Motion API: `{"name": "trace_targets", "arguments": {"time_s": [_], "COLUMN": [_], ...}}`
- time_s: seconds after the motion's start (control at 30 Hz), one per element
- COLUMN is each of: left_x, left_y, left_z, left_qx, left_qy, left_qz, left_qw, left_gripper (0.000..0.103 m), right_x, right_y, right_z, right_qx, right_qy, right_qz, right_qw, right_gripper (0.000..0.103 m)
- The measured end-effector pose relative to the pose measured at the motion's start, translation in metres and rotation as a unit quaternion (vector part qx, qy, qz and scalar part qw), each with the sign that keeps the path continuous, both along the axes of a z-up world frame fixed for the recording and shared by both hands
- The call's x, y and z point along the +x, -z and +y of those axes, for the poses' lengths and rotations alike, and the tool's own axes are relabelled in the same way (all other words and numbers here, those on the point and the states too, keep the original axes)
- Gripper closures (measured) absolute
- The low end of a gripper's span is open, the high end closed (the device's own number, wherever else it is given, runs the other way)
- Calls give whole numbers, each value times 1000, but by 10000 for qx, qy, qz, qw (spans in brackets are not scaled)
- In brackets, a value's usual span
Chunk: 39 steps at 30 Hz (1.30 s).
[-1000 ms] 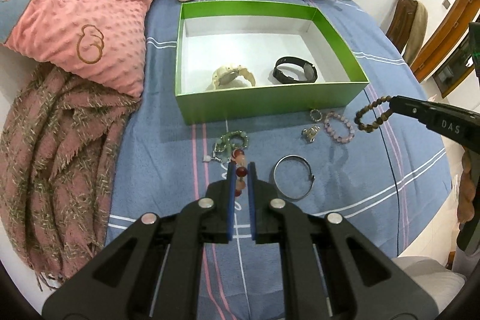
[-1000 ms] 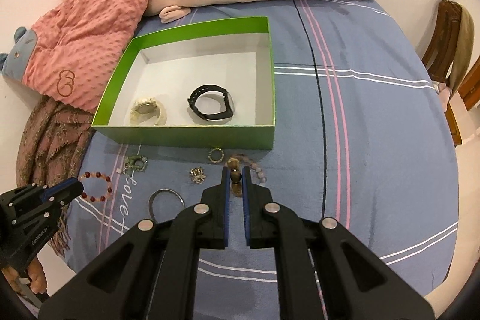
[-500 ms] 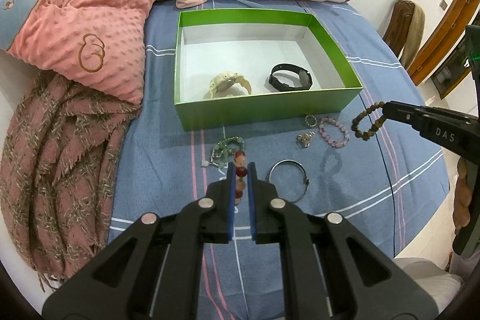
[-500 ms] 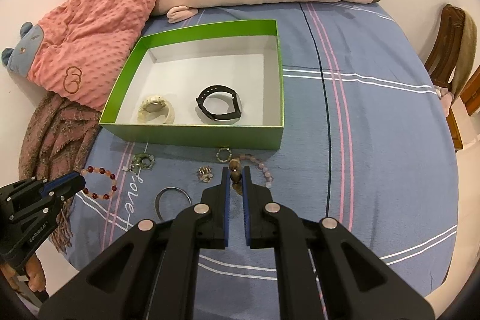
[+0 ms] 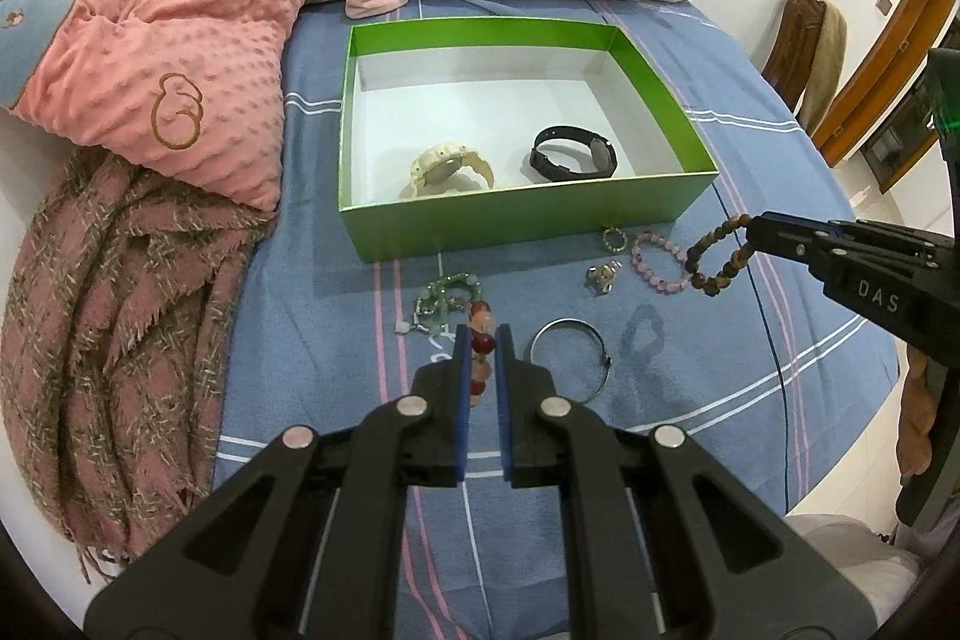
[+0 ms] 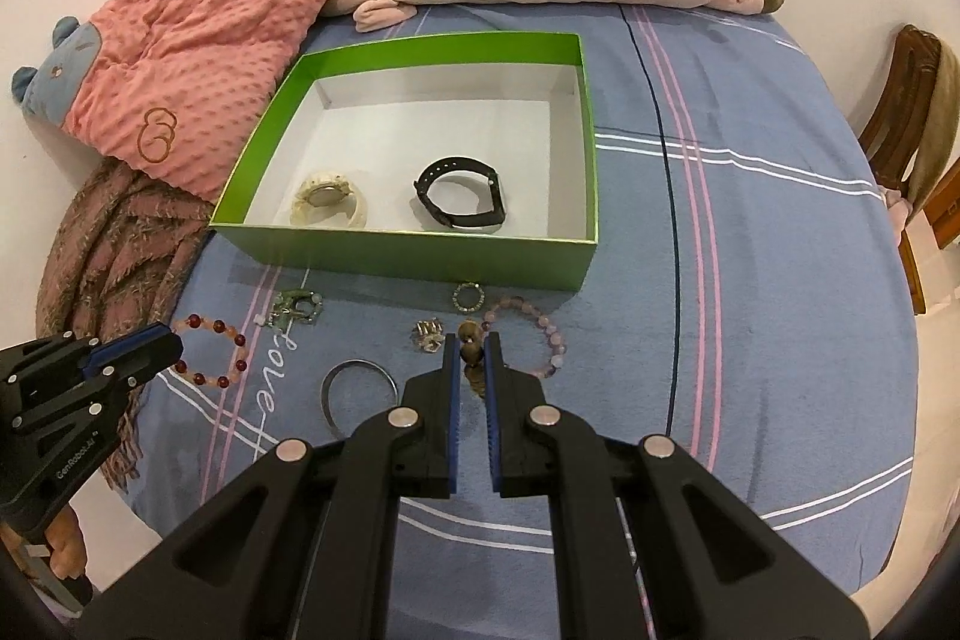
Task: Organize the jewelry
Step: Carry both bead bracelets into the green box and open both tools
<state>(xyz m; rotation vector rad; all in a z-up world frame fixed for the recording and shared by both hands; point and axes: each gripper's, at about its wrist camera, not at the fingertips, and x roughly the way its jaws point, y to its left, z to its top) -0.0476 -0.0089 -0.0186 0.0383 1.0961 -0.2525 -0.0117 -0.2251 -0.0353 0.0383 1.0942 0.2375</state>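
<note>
Two bracelets hung lifted at mid-frame, the red bracelet (image 5: 481, 340) pinched in the left gripper (image 5: 480, 334) and the brown bracelet (image 5: 717, 253) in the right gripper (image 6: 472, 346), so next each probably needed carrying over the green box (image 5: 516, 226) above.

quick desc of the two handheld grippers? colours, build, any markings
Both match: matte black plastic bodies with cut-out linkage arms and round silver pivot pins, and narrow fingers faced with blue pads. The left gripper shows white "GenRobot.AI" lettering on its side in the right wrist view. The right gripper carries white "DAS" lettering in the left wrist view. No cables or sleeves are visible.
</note>
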Motion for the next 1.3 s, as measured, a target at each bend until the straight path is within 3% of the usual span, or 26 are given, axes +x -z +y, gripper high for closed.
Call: {"name": "trace_targets", "arguments": {"time_s": [0.43,0.9,1.13,1.3], "left_x": [15,81,151,188], "left_y": [-19,-63,-45,-4], "left_z": [-7,-14,-14,-14], "left_qx": [62,150,64,79], "left_qy": [141,173,114,13], "left_qz": [-276,-855,-578,-110], "left_qw": [9995,9961,9982,9999], "left_gripper": [95,95,95,95], "right_x": [5,68,125,162], "right_y": [-22,-72,-63,-21], "right_z": [12,16,23,35], "right_qx": [11,41,109,-59], "right_qy": [-181,-124,-73,-1], "right_qz": [-251,-940,-781,-322], "right_qw": [9995,9955,9969,9995], "right_gripper": [96,96,96,96]}}
